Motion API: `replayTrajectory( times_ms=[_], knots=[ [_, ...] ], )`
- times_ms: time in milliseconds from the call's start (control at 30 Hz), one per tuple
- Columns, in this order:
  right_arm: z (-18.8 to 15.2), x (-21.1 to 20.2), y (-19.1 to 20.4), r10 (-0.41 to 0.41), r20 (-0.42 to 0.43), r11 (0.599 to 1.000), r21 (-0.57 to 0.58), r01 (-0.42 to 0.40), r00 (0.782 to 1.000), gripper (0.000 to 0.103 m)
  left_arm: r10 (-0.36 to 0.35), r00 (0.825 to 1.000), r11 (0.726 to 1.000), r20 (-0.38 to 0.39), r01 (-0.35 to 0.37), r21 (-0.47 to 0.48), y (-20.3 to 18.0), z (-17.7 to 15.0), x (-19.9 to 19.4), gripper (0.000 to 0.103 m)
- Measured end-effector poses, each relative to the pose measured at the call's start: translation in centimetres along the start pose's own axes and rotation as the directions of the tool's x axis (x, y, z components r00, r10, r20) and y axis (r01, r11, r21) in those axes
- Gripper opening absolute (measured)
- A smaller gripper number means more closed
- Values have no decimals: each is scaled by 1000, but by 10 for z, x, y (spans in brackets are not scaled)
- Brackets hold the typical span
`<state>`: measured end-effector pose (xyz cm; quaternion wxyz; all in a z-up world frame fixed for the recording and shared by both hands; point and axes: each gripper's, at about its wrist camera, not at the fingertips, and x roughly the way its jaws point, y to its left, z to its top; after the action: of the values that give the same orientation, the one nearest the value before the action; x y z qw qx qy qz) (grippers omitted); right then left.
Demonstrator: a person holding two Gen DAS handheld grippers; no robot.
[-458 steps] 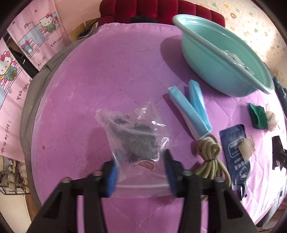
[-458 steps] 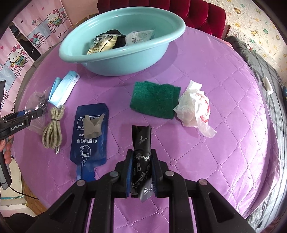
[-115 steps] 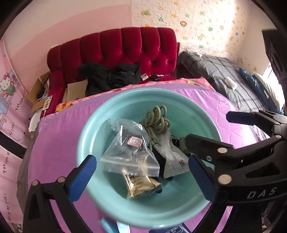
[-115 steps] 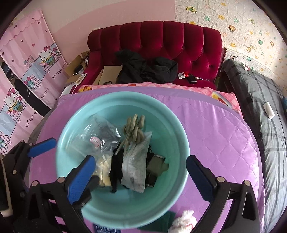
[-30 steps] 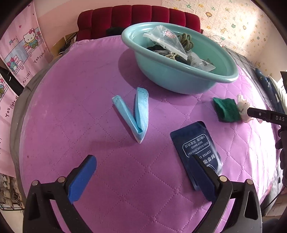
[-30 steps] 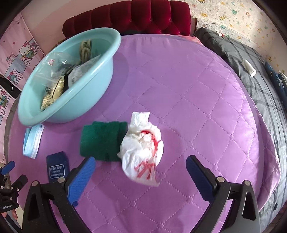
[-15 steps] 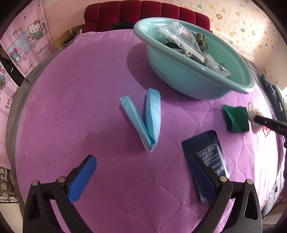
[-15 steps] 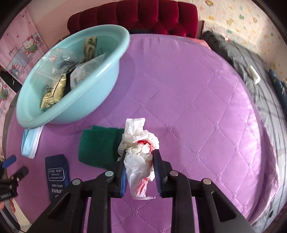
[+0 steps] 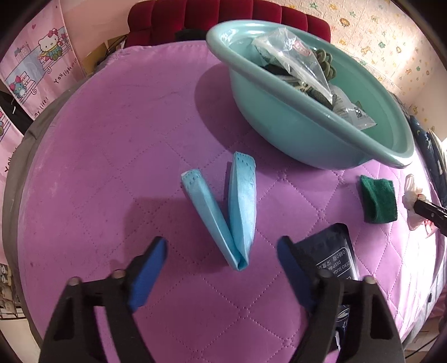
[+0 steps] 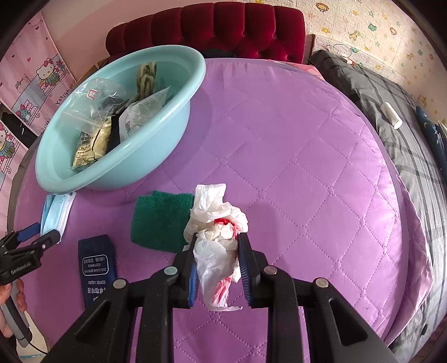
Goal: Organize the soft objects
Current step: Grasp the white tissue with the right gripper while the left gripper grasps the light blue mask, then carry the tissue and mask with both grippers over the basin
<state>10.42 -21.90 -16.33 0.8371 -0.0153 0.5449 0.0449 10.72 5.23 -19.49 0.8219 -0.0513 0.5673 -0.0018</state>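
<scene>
A folded light-blue face mask (image 9: 243, 201) lies in a V on the purple quilted table. Its folded tip sits between the jaws of my left gripper (image 9: 220, 248), which are closing; the pads stand apart from the mask. My right gripper (image 10: 218, 237) is shut on a crumpled white plastic bag (image 10: 218, 220) with red print. Beside the bag lie a green scouring pad (image 10: 159, 220) and a dark blue coffee pouch (image 10: 96, 265). The teal basin (image 10: 156, 145) holds a clear zip bag, a coil of rope and several packets.
In the left wrist view the basin (image 9: 293, 123) stands at the back right, the pad (image 9: 378, 199) and pouch (image 9: 332, 257) to the right. A red sofa (image 10: 223, 25) is behind the table, grey bedding (image 10: 405, 117) to the right. A hand (image 10: 11, 301) holds the left gripper.
The left gripper has moved in on the mask and its jaws have narrowed. The right gripper, open above the white bag a second ago, has shut on it and still holds it.
</scene>
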Motion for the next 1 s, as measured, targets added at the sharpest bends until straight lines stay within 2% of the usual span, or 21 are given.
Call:
replayTrajectory(
  times_ms=[33,67,100,167,600,1000],
  knots=[
    [0,-1,1,0,1,1000,-1,0,1000,25,5,1000,1000,-2,-5,-3,0,1,1,55],
    [-1,-1,2,-1,3,1000,-1,1,1000,25,3,1000,1000,1,-3,-5,1,2,1,24],
    [-3,-2,3,-1,4,1000,-1,1,1000,25,-10,1000,1000,0,10,-2,0,2,1,18],
    [-2,-2,3,1,1,1000,0,-1,1000,25,-28,1000,999,3,28,15,-2,1,0,17],
    [-12,-16,16,16,7,1000,-24,-16,1000,26,-35,999,997,27,32,74,-10,-14,-31,16],
    [-9,-44,28,16,12,998,-54,-15,1000,26,-74,996,989,53,66,132,-24,-23,-78,16]
  ],
)
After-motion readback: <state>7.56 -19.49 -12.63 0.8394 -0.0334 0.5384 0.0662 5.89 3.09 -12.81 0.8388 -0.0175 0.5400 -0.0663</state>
